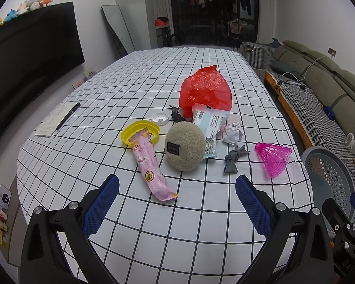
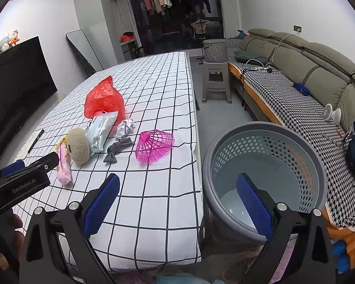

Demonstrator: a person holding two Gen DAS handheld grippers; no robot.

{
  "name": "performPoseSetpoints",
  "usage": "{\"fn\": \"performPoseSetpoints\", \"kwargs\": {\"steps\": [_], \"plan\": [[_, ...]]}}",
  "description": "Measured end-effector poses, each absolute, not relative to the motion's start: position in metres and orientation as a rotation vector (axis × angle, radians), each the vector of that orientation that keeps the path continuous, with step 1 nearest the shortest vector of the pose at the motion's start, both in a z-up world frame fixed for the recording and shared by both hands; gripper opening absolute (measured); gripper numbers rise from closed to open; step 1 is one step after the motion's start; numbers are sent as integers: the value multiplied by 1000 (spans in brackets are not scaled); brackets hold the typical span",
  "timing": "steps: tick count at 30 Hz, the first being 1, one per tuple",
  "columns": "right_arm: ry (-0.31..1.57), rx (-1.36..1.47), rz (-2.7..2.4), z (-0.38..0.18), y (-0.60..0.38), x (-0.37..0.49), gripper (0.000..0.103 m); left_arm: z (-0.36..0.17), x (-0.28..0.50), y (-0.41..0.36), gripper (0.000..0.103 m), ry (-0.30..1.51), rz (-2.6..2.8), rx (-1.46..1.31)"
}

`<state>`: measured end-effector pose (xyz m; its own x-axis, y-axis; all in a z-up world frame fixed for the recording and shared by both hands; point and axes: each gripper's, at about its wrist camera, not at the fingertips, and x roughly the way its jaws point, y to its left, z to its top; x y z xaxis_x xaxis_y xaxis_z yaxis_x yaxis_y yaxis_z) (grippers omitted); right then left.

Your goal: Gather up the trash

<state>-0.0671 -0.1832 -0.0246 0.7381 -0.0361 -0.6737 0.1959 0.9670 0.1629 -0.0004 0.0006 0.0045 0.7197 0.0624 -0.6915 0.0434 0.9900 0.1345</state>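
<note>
Right wrist view: the bin (image 2: 267, 165) beside the table looks empty; wrapper (image 1: 151, 165), paper ball (image 1: 233, 132) and red bag (image 1: 206, 90) remain uncollected. Both grippers (image 1: 177, 196) (image 2: 177, 196) are spread, holding nothing.

A desk (image 1: 201, 224) under a white cloth with black grid lines carries a red plastic bag (image 1: 206, 90), a beige plush ball (image 1: 185, 149), a pink wrapper (image 1: 151, 165) and a yellow lid (image 1: 130, 132). Also on it lie a crumpled paper (image 1: 233, 132), a grey knotted cloth (image 1: 234, 158), a pink mesh basket (image 1: 274, 155), a white cap (image 1: 160, 118) and a pen (image 1: 67, 116) on a notepad (image 1: 51, 123).
</note>
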Motion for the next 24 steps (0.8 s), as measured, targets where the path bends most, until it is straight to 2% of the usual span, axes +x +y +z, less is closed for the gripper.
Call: {"fn": "performPoseSetpoints", "kwargs": {"steps": [16, 24], "plan": [[850, 220, 8, -50, -180, -12, 95, -17, 26, 68, 97, 836, 151, 45], [902, 269, 63, -55, -198, 36, 95, -32, 41, 74, 97, 932, 154, 10]]}}
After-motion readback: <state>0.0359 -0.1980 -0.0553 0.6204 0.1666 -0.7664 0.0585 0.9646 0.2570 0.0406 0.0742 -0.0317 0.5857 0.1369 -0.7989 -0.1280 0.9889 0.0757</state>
